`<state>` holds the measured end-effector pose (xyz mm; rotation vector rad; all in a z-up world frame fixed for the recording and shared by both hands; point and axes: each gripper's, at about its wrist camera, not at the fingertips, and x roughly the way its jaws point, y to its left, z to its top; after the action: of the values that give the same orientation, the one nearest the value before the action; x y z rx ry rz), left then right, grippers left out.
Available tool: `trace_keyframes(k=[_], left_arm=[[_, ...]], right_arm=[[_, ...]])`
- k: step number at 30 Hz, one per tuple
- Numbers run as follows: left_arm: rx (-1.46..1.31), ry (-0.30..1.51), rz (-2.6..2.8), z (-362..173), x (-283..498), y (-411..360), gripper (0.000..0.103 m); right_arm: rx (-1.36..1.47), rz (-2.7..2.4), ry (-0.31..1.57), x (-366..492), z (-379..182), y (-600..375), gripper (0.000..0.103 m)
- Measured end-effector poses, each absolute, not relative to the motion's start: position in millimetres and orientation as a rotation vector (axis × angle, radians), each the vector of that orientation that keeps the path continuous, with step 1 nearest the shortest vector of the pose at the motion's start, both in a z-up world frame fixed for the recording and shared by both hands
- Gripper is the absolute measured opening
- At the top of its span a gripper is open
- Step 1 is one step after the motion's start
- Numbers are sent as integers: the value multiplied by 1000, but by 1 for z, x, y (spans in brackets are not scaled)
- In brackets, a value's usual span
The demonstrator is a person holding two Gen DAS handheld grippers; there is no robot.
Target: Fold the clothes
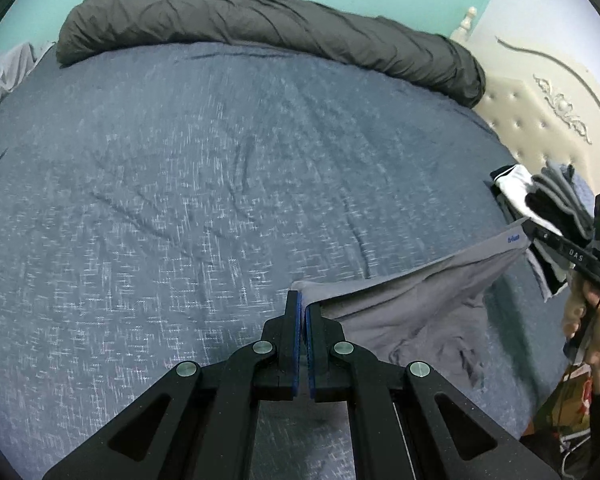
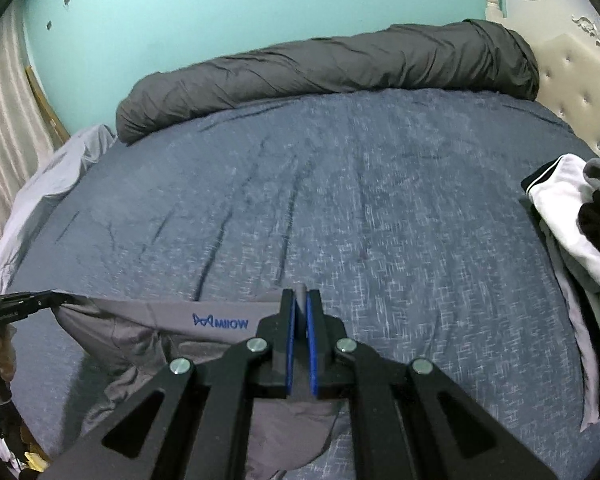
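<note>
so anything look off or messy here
Nothing damaged or spilled. The grey underwear hangs stretched by its waistband between left claw and right claw; the clothes pile looks loosely heaped.

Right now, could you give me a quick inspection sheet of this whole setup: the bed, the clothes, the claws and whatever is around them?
Surface: blue mottled bedspread, wrinkled, most of it bare.
Job's things: grey underwear with a blue logo waistband, stretched between both claws above the bedspread.
Clutter: pile of black, white and grey clothes at the bed's right edge; long dark grey rolled duvet along the far side.
Grippers: left claw shut on one waistband end; right claw shut on the other.
Cables: thin black cable by the hand holding the right claw.
Surroundings: turquoise wall, cream tufted headboard, pale curtain.
</note>
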<state>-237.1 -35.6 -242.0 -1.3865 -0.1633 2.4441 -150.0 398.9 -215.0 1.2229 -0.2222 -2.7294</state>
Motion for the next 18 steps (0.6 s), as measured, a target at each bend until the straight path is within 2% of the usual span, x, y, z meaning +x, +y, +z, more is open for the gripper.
trace_keyframes(k=[13,18], left_arm=[[-1524,3,2266,-303,-227,-21,2],[-1540,126,2228,-320,-195,-7,2]], right_arm=[[1471,-2590,-240,-152,-289,412,5],[1525,-2552,-162,-129,-308,406,5]])
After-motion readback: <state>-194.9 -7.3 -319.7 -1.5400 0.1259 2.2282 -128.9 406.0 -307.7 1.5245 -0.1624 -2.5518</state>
